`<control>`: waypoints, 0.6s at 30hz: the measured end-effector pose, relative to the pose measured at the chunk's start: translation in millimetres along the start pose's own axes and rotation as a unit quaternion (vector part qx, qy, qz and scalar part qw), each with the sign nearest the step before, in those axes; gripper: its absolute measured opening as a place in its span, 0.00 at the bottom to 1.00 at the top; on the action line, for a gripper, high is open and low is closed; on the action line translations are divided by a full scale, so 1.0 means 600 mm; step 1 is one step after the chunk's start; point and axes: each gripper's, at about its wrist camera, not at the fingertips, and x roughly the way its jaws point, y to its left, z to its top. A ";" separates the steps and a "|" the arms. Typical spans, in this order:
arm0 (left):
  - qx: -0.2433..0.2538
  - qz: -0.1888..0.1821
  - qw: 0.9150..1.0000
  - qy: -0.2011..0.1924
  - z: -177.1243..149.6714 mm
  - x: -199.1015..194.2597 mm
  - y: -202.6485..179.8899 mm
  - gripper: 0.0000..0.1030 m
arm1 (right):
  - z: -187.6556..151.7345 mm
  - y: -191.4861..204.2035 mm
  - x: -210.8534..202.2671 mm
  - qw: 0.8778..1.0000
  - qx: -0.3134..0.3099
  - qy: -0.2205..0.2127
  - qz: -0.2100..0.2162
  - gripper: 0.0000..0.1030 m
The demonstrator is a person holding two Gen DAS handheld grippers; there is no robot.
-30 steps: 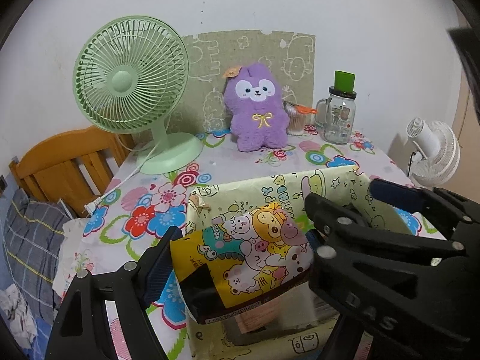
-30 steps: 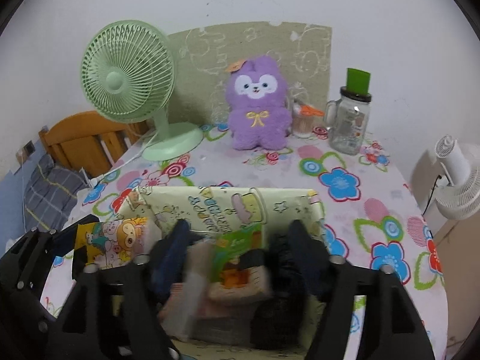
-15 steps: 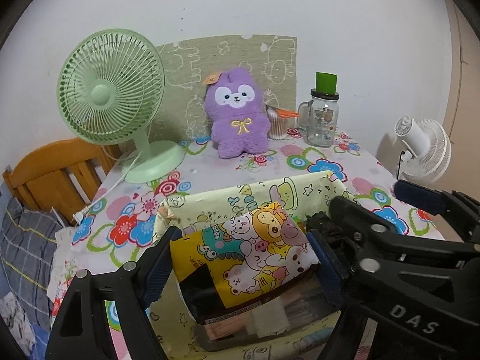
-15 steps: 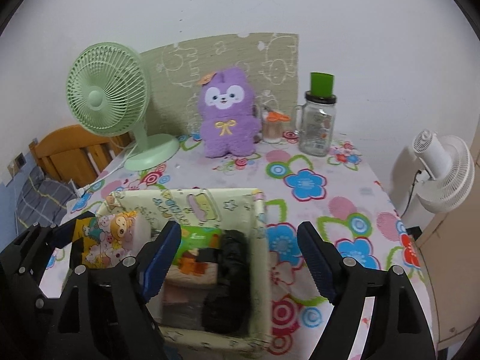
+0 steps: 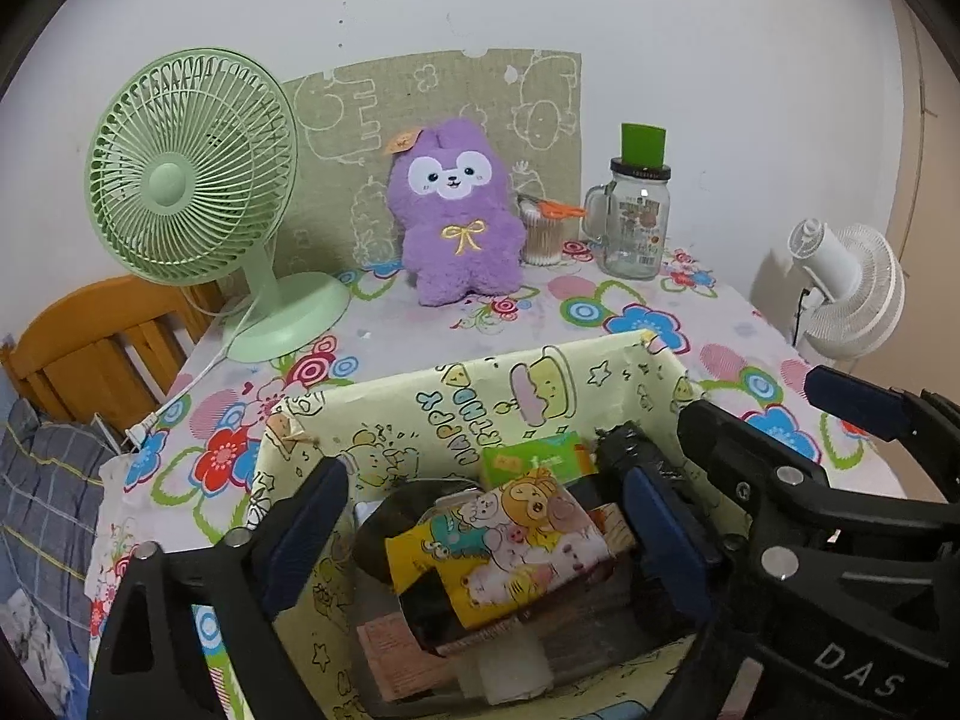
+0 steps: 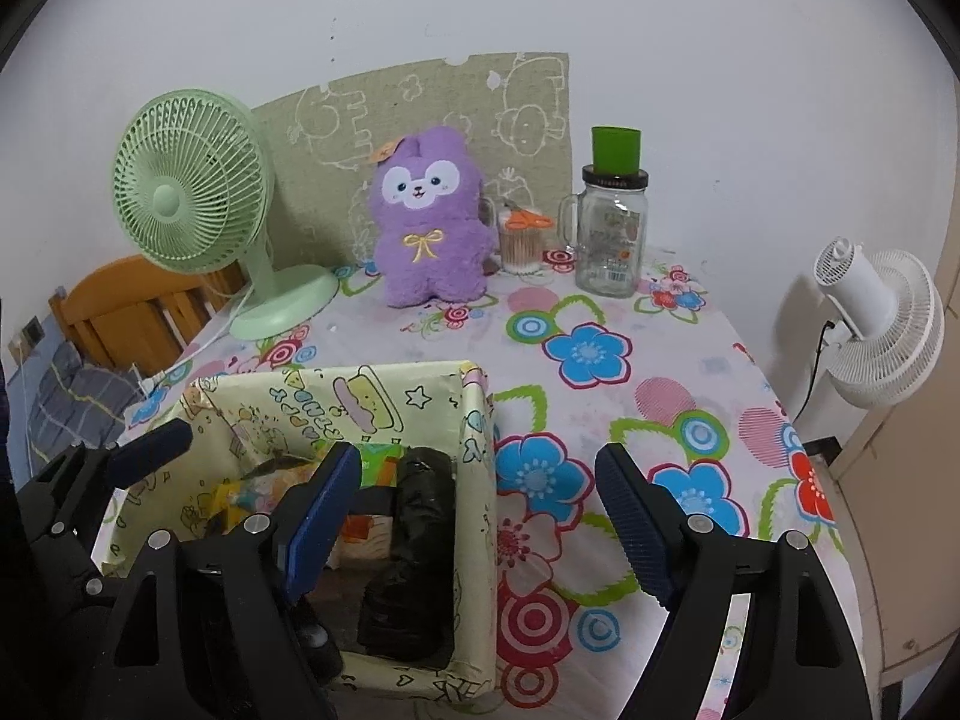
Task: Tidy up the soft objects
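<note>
Cartoon-print tissue pack (image 5: 504, 546) lies inside the pale yellow box (image 5: 420, 396) (atop other packs), untouched between the spread jaws of the left gripper (image 5: 480, 525). Right gripper (image 6: 474, 516) hangs spread wide over the box's right wall, holding nothing.

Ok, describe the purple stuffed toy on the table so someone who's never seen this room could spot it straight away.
Start at the table with the flowered tablecloth and look to its far edge, against the wall. Between the green fan and the glass jar stands the stuffed toy, upright against a beige patterned board. It is the only fuzzy purple thing there, with a white face and a yellow bow.
</note>
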 end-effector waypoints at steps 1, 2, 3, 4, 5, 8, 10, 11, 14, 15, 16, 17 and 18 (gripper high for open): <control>0.003 0.005 1.000 0.001 -0.001 0.001 -0.001 0.96 | -0.001 0.002 0.001 1.000 -0.002 0.000 0.000 0.80; 0.005 0.007 1.000 0.001 -0.002 0.001 -0.001 0.97 | -0.002 0.004 0.002 1.000 -0.004 0.000 0.000 0.80; 0.006 0.007 1.000 0.002 -0.003 0.001 -0.001 0.98 | -0.002 0.006 0.002 1.000 -0.006 0.001 0.000 0.80; 0.007 0.007 1.000 0.002 -0.004 0.001 -0.001 0.98 | -0.003 0.007 0.003 1.000 -0.007 0.001 0.001 0.80; 0.008 0.007 1.000 0.002 -0.005 -0.001 -0.001 0.99 | -0.003 0.008 0.003 1.000 -0.007 0.001 0.001 0.80; 0.008 0.003 1.000 0.001 -0.009 -0.006 0.002 1.00 | -0.004 0.012 0.001 1.000 -0.011 0.001 0.000 0.80; 0.008 0.002 1.000 0.001 -0.011 -0.010 0.002 1.00 | -0.006 0.016 -0.002 1.000 -0.013 0.001 0.000 0.80; 0.008 0.002 1.000 0.000 -0.013 -0.013 0.003 1.00 | -0.007 0.017 -0.003 1.000 -0.014 0.001 0.000 0.80; 0.007 0.001 1.000 0.001 -0.017 -0.019 0.005 1.00 | -0.009 0.022 -0.008 1.000 -0.017 0.000 0.002 0.80; 0.006 0.001 1.000 0.000 -0.018 -0.021 0.006 1.00 | -0.010 0.024 -0.011 1.000 -0.018 -0.001 0.002 0.80; 0.004 0.001 1.000 0.000 -0.020 -0.024 0.007 1.00 | -0.010 0.025 -0.013 1.000 -0.018 -0.001 0.003 0.80; 0.003 0.000 1.000 0.000 -0.022 -0.027 0.009 1.00 | -0.011 0.027 -0.015 1.000 -0.019 -0.002 0.003 0.80; 0.002 0.000 1.000 0.000 -0.023 -0.030 0.010 1.00 | -0.012 0.029 -0.018 1.000 -0.020 -0.003 0.004 0.80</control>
